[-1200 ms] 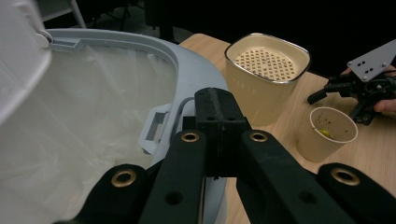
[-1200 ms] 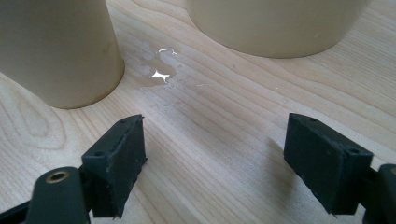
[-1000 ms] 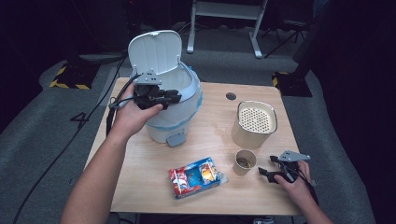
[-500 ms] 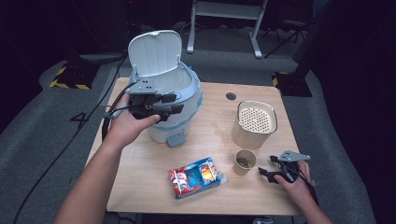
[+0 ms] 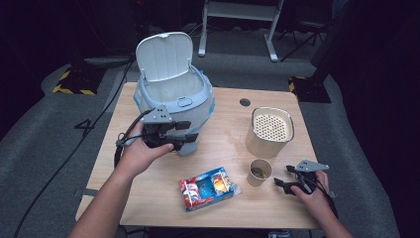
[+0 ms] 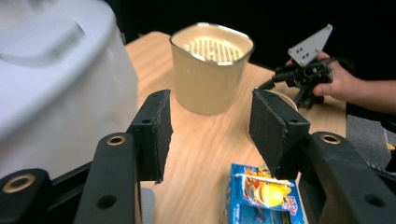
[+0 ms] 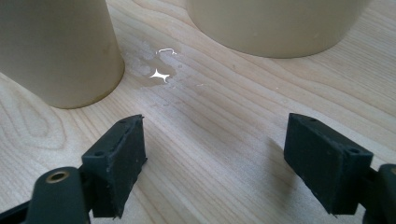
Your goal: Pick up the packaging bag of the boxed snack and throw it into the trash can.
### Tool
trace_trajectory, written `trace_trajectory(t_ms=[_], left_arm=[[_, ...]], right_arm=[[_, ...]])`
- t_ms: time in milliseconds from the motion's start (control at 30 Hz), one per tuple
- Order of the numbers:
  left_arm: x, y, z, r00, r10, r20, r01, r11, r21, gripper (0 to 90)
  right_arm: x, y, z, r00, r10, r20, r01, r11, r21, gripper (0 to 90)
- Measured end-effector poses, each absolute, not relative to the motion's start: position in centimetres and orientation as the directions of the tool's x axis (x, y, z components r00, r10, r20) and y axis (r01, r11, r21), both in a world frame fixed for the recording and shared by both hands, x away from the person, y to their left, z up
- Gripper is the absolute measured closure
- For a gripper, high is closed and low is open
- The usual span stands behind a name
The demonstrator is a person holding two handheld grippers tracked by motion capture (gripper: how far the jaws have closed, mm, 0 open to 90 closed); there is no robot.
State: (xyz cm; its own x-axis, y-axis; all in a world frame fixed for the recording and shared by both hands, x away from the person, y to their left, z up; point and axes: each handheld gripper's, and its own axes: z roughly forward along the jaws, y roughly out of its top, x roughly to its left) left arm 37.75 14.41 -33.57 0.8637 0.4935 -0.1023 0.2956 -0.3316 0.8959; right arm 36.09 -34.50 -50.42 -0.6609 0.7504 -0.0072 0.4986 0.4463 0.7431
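Jaws of the left gripper (image 5: 185, 139) have just been opening and stand apart, empty, beside the white bin (image 5: 174, 101) at ten o'clock on the tabletop (image 5: 223, 144). Right gripper (image 5: 280, 184) jaws are held apart at four o'clock near the small cup (image 5: 260, 171).

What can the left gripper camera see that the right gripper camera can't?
Left gripper view alone: the white bin, the blue snack packet, and the right gripper held in a hand.

Right gripper view alone: a small wet patch on the wood.

Both: the wooden table, the big beige perforated container and the small beige cup, partly hidden in the left gripper view.
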Motion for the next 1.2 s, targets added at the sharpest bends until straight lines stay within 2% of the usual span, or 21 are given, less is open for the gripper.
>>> trace_trajectory(t_ms=[300, 600, 733, 1200], left_arm=[[37.1, 13.0, -38.7, 0.871, 0.453, -0.192, 0.36, -0.32, 0.876, 51.1], [37.2, 11.8, -43.5, 0.859, 0.437, -0.266, 0.433, -0.343, 0.834, 60.1], [37.4, 11.4, -45.1, 0.858, 0.442, -0.262, 0.444, -0.382, 0.811, 63.5], [37.7, 10.6, -48.1, 0.844, 0.452, -0.288, 0.497, -0.46, 0.735, 65.4]], right_arm=[[36.1, -34.5, -50.4, -0.661, 0.75, -0.007, 0.499, 0.446, 0.743, 20.8], [36.1, -34.5, -50.4, -0.661, 0.75, -0.007, 0.499, 0.446, 0.743, 20.8], [36.1, -34.5, -50.4, -0.661, 0.75, -0.007, 0.498, 0.446, 0.743, 20.8], [36.1, -34.5, -50.4, -0.661, 0.75, -0.007, 0.499, 0.446, 0.743, 20.8]])
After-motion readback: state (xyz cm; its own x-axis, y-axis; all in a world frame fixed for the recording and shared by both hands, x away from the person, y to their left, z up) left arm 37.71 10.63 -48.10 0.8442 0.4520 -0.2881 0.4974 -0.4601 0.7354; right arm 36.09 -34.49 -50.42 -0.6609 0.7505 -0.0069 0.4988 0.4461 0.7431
